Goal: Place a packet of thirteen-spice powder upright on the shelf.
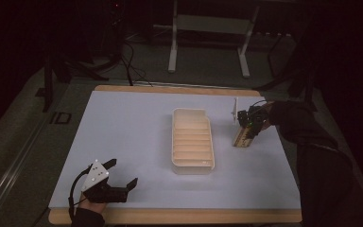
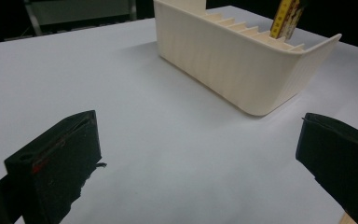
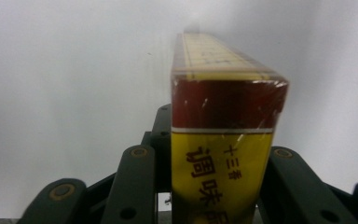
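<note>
A long yellow and dark red box with printed characters lies on the white table top at the right. My right gripper is shut on its far end, and in the right gripper view the box sits wedged between the two black fingers. A cream tray with several cross slots stands at the middle of the table. My left gripper rests low near the front left edge, jaws wide open with nothing between them. From there the tray wall and the box show ahead.
The table's wooden rim runs along the front. A dark sleeve reaches in from the right. Behind the table stand a white frame's legs and loose cables on the dark floor.
</note>
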